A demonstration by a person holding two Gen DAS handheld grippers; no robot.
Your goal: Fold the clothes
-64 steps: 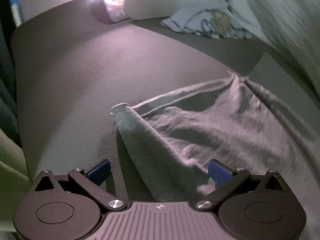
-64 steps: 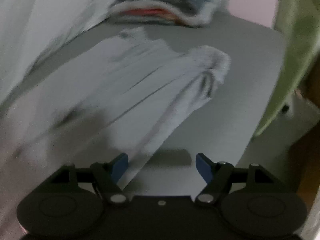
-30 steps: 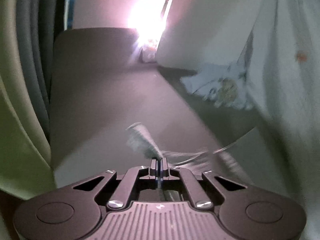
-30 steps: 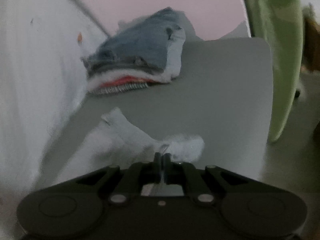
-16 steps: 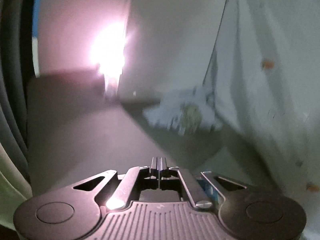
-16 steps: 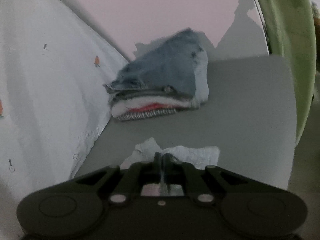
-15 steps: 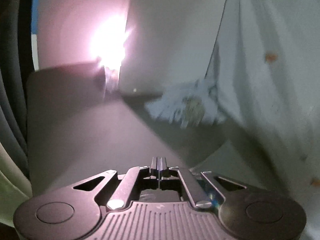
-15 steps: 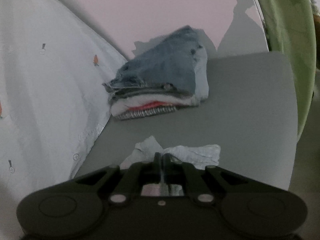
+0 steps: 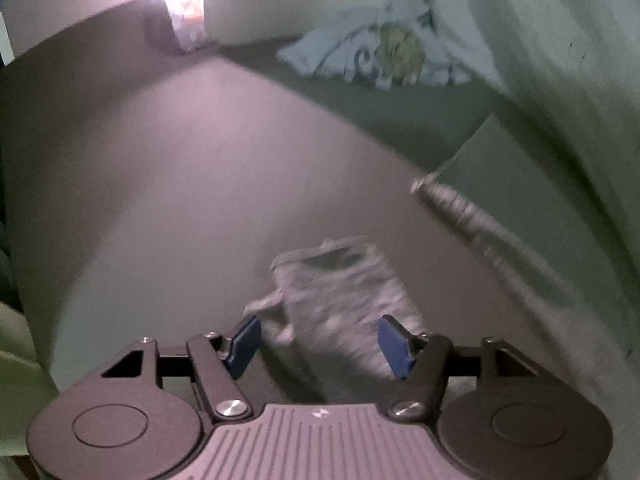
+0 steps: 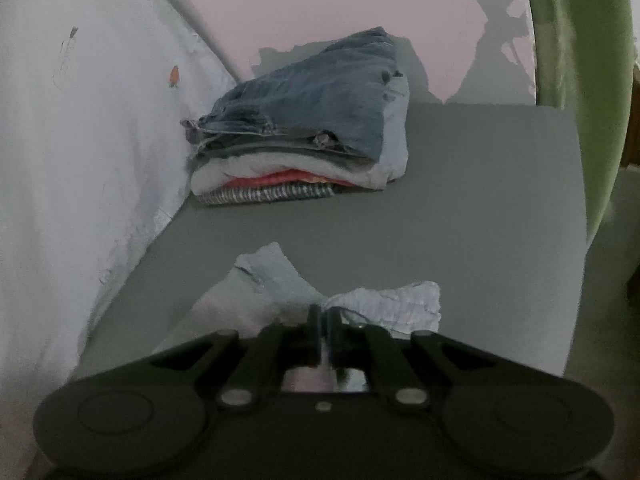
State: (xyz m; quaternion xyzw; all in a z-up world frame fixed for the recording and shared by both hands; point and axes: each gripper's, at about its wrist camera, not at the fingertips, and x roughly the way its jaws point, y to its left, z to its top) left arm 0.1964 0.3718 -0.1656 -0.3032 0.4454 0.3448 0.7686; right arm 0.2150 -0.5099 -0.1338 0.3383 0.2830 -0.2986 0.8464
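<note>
Left view: the left tongs [image 9: 318,338] now stand with their blue pads apart; half a second ago they were pinched shut. A bunched end of the pale grey garment [image 9: 340,300] lies on the counter [image 9: 180,200] between the pads, with no grip on it that we can see. We judge that the left side has let go of its corner, which fits a fold just laid down or a change of hold. To the right, a blurred hem [image 9: 472,220] of the same cloth runs off toward the frame edge.

Right view: the right tongs [image 10: 323,320] remain closed on a gathered edge of the garment, as they were a second ago. The cloth spreads on the counter to both sides of the closed tips. Behind it a stack of folded clothes [image 10: 304,128], denim on top, sits against the white sheet [image 10: 80,160].

Limits of observation:
- The left view is motion-blurred; the garment's outline and layer count cannot be read.
- Each tong body covers the cloth nearest it, so the middle of the garment is unseen.
- A crumpled printed cloth [image 9: 384,52] lies far back; its type is unclear.
- Glare hides the far left corner.
</note>
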